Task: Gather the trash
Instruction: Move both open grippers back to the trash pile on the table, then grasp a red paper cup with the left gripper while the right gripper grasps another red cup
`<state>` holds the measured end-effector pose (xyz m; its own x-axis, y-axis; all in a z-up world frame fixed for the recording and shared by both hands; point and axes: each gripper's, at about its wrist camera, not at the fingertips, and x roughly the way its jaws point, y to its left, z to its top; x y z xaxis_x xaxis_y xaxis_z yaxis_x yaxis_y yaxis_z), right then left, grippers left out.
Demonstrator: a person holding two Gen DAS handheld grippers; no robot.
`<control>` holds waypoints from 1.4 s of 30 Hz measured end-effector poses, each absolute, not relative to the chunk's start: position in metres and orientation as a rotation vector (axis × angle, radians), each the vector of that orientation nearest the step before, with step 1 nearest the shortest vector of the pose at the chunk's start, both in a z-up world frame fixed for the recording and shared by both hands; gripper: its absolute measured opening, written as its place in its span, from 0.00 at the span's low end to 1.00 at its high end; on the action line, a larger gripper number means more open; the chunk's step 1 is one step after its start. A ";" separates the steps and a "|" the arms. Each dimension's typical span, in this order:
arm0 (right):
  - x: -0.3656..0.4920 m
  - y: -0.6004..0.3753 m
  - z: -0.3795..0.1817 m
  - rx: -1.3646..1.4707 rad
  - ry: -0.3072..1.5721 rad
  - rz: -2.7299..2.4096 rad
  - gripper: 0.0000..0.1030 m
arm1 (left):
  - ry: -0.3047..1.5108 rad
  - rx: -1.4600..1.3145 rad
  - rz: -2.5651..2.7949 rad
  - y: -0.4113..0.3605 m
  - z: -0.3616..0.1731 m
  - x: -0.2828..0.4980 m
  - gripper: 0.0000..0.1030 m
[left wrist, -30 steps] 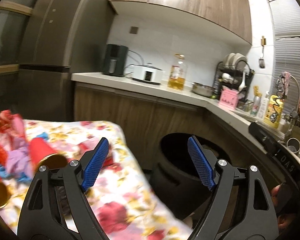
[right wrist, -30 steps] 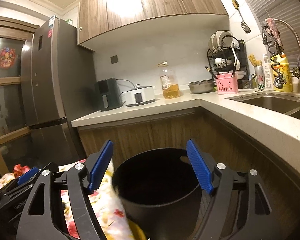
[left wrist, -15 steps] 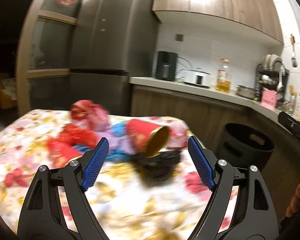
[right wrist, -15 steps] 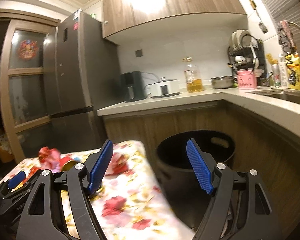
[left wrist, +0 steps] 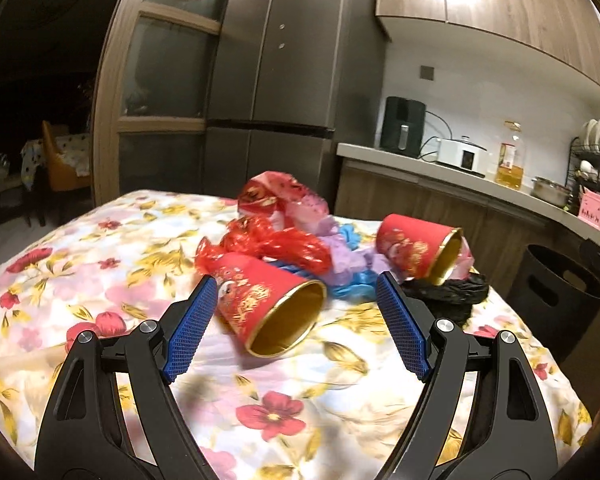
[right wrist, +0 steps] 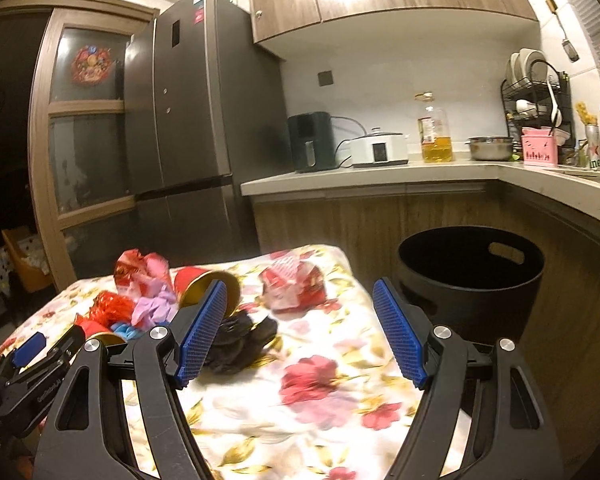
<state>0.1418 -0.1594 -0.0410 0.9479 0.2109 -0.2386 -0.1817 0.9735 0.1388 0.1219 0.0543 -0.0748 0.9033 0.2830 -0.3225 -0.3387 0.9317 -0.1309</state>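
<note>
A kitchen filled both views, with a tall grey fridge [left wrist: 284,64] at upper centre and a pale counter [right wrist: 380,176] running off to the right. Below, a table under a floral cloth [left wrist: 100,264] took up the lower half of each frame. Beside its far right corner, on the floor against the cabinets, stood a black bin [right wrist: 468,276] with an open top — likely set there so trash could be dropped straight in from the table.

The trash lay heaped near the middle of the cloth. In the left wrist view a red paper cup [left wrist: 268,304] lay on its side at centre, its gold mouth turned toward the camera. A second red cup [left wrist: 416,248] lay tipped at right of centre. Behind them sat crumpled red wrappers [left wrist: 276,240], with purple and blue scraps, and a black bag [left wrist: 448,292] lay just below the second cup.

The left gripper [left wrist: 296,320] was spread wide and held nothing; the near cup lay framed between its blue pads, not yet touched — seemingly lined up for a grab. The right gripper [right wrist: 300,330] was also wide and empty, aimed at the cloth between the heap and the bin.
</note>
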 end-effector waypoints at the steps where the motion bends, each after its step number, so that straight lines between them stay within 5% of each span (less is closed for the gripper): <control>1: 0.143 -0.156 -0.042 0.114 0.259 0.202 0.72 | 0.320 -0.198 0.325 0.058 -0.076 0.125 0.77; 7: 0.154 -0.144 -0.047 0.118 0.277 0.212 0.72 | 0.404 -0.243 0.349 0.070 -0.088 0.141 0.68; 21: 0.176 -0.109 -0.058 0.101 0.334 0.305 0.68 | 0.514 -0.403 0.320 0.098 -0.112 0.153 0.12; 27: 0.189 -0.097 -0.061 0.103 0.366 0.338 0.64 | 0.527 -0.458 0.290 0.106 -0.117 0.155 0.02; 36: 0.207 -0.076 -0.066 0.101 0.395 0.379 0.56 | 0.492 -0.470 0.259 0.108 -0.111 0.152 0.01; 42: 0.221 -0.066 -0.071 0.106 0.431 0.400 0.41 | 0.450 -0.440 0.247 0.106 -0.100 0.144 0.01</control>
